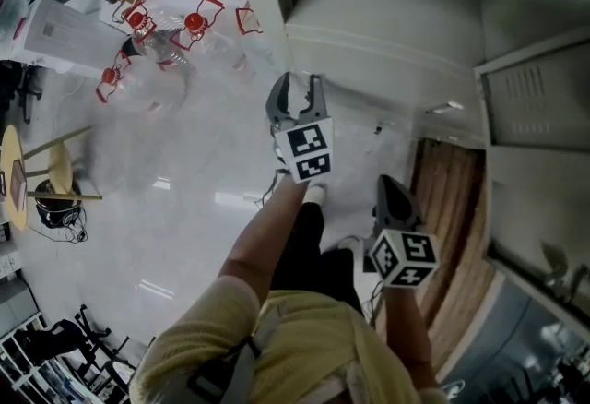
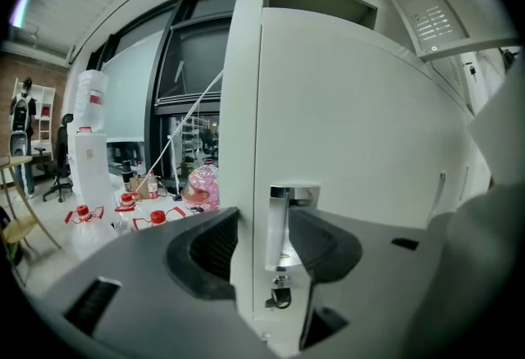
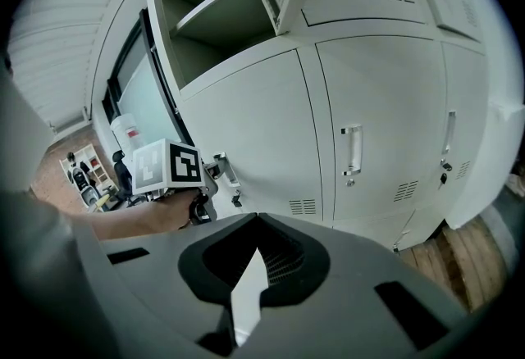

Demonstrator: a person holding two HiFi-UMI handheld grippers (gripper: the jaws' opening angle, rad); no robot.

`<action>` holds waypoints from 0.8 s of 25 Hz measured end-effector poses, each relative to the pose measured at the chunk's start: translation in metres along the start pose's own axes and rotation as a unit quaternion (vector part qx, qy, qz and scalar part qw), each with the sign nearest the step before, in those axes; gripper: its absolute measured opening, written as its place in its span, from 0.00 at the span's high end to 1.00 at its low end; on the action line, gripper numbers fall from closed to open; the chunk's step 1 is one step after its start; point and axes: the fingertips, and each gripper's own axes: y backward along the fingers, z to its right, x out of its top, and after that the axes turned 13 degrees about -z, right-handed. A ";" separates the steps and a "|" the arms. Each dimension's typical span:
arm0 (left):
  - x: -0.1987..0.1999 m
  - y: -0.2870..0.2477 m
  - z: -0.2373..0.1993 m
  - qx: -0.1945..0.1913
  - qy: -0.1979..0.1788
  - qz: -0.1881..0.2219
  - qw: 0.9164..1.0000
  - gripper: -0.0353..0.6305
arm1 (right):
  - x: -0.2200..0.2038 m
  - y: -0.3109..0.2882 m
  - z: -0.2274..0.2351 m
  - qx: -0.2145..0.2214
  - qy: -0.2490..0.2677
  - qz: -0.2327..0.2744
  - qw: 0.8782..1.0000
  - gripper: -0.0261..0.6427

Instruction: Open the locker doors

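Note:
In the left gripper view my left gripper [image 2: 262,228] stands open astride the edge of a grey lower locker door [image 2: 353,120]. The door's chrome handle [image 2: 280,222] sits between the jaws, with a small lock [image 2: 279,297] below it. The head view shows the left gripper [image 1: 298,90] against the locker front [image 1: 387,33]. My right gripper [image 1: 391,192] hangs lower and to the right, shut on nothing, its jaws [image 3: 254,255] meeting. The right gripper view shows the left gripper [image 3: 209,177] at that handle, an open upper compartment [image 3: 217,13], and a closed middle door [image 3: 385,111] with its handle [image 3: 351,150].
Another locker door [image 1: 535,107] stands open at the right of the head view. Several clear bottles with red caps [image 1: 157,52] lie on the pale floor to the left, near a stool [image 1: 55,173]. A wooden strip [image 1: 452,208] runs along the locker base.

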 end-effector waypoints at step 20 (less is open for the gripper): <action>-0.022 0.020 -0.001 -0.028 -0.017 -0.013 0.999 0.71 | -0.020 0.023 0.008 0.004 0.018 0.009 1.000 0.95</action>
